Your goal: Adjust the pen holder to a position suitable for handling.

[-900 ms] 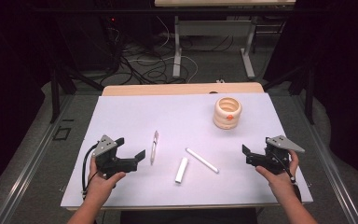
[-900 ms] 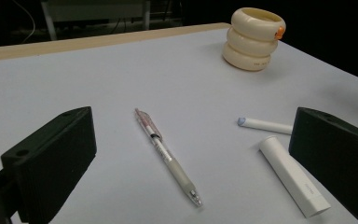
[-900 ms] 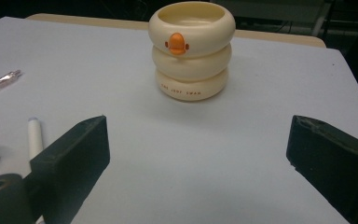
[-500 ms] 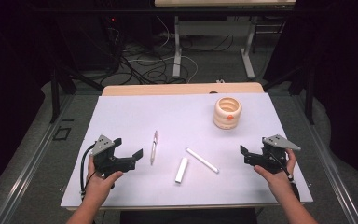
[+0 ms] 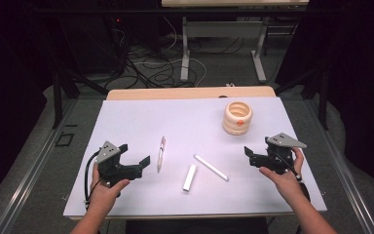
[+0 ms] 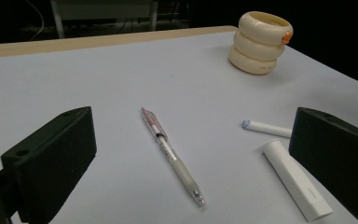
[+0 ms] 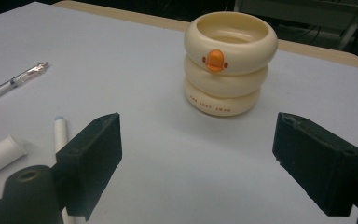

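Observation:
My left gripper (image 5: 137,165) rests near the mat's front left, open, with nothing between its jaws. Just right of it lies a clear pen with a pink end (image 5: 161,153), which in the left gripper view (image 6: 170,155) lies ahead between the jaws, untouched. A thin white stick with a bluish tip (image 5: 211,167) and a short white tube (image 5: 189,177) lie at mid-front. My right gripper (image 5: 248,155) is open at the front right and faces a cream ringed holder with an orange beak (image 7: 226,60), which stands upright a short way ahead of it.
The white mat (image 5: 126,117) covers a wooden table whose far edge (image 5: 175,92) shows. The holder (image 5: 238,117) stands at the back right. Cables and table legs lie on the dark floor beyond. A cable trails from the left gripper toward the front edge.

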